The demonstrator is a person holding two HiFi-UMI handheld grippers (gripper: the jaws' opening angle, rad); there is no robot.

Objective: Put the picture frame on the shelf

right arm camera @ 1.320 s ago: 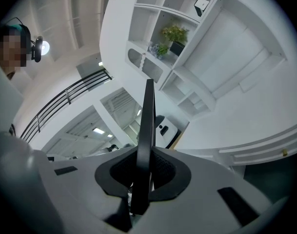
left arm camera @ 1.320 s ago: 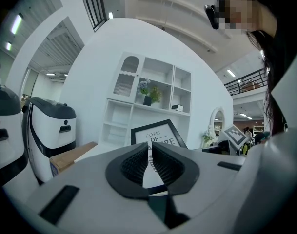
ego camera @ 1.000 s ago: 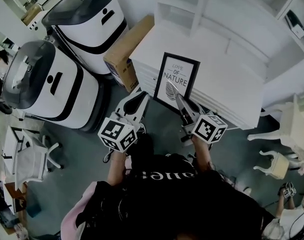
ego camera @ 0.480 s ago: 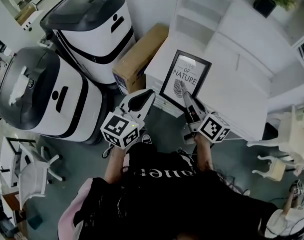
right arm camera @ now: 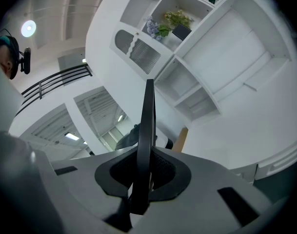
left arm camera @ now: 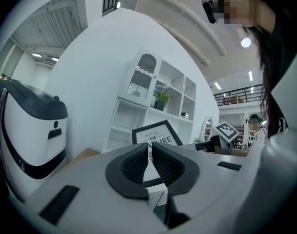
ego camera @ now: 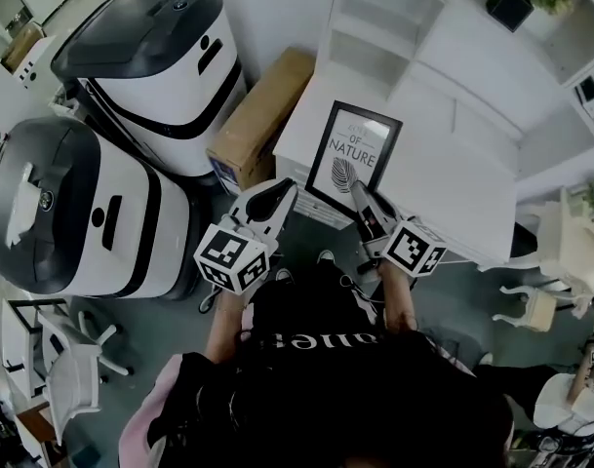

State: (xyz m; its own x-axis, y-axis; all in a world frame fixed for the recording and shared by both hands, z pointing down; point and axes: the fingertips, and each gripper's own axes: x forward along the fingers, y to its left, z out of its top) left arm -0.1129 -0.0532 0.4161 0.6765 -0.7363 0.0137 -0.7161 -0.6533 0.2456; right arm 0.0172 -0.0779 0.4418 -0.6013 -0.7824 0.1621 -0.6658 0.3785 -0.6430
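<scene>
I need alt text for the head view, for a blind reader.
From above, the right tool grips a black picture frame by its lower edge, before a white shelf unit. The left tool, shut and empty, is beside it; white-and-black machines and a cardboard box stand left.

1. Print in the picture frame, gripped edge-on at the tips of the right gripper: three lines of capitals, "LOVE", "OF", "NATURE", above a leaf drawing.
2. Seen from the left gripper, the same print stands just beyond its tips. "LOVE OF" reads whole, and the jaws cover part of the last line.
3. Marker cube behind the right gripper's jaws: black-and-white square codes, no letters.
4. Shirt lettering behind both grippers: white, upside down, not legible.
5. Label on the cardboard box left of the left gripper: too small to read.
</scene>
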